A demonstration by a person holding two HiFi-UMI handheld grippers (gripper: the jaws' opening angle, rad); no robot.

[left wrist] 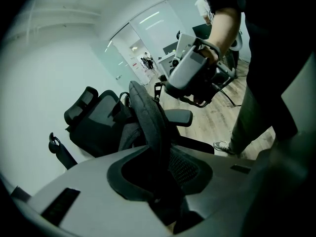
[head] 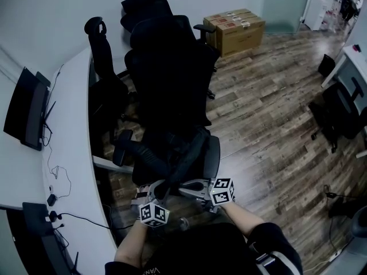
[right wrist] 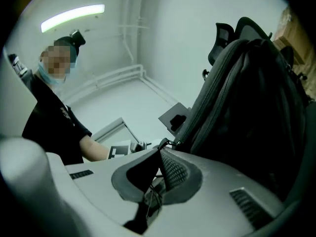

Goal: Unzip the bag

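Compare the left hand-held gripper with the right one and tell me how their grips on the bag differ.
The left hand-held gripper clamps a thick padded strap; the right hand-held gripper pinches the small zipper pull. The left hand-held gripper's jaws stand partly apart around the strap, while the right hand-held gripper's jaws are pressed nearly together. Both grip the same black bag.

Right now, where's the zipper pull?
Right gripper view, centre: the zipper pull is pinched in the right hand-held gripper, at the bag's left edge.
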